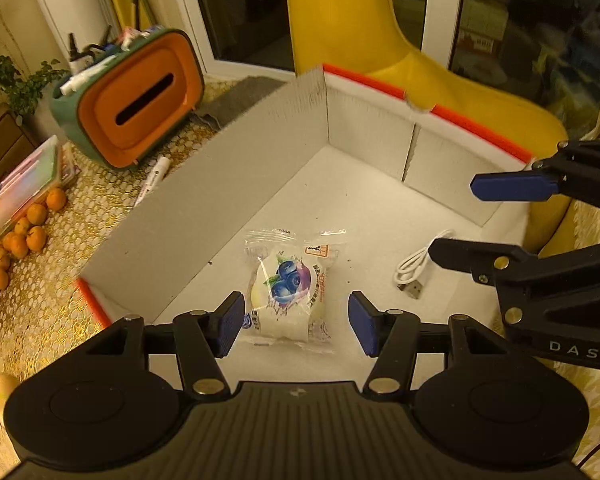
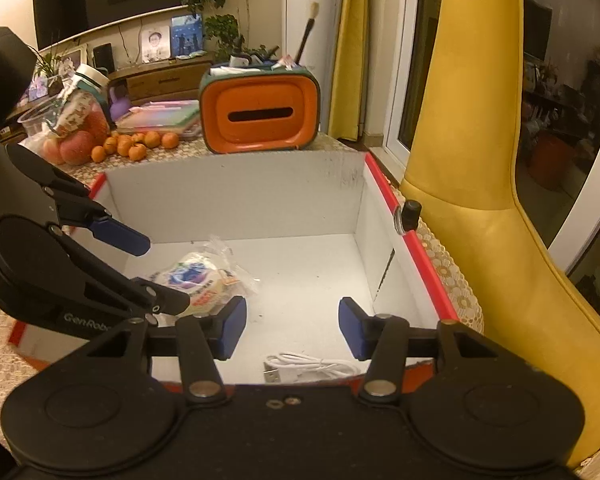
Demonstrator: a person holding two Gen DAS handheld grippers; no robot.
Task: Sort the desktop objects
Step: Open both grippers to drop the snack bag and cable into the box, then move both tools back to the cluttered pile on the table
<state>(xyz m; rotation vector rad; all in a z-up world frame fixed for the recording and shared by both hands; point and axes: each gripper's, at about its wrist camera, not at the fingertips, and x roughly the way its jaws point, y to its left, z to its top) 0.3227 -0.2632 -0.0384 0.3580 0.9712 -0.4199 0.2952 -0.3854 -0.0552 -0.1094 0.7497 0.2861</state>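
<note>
Clear-wrapped blueberry-print snack pack lies on box floor; coiled white USB cable near right wall. Left gripper and right gripper spread, empty.

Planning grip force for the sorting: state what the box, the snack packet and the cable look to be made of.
Box: seemingly corrugated cardboard, matte white inside; fine ribbing shows on the wall, with a folded seam.
Snack packet: thin clear plastic film, glossy; it glints, crinkles, and has crimped ends.
Cable: white, smooth sheath, probably plastic or rubber, with a metal USB plug.
</note>
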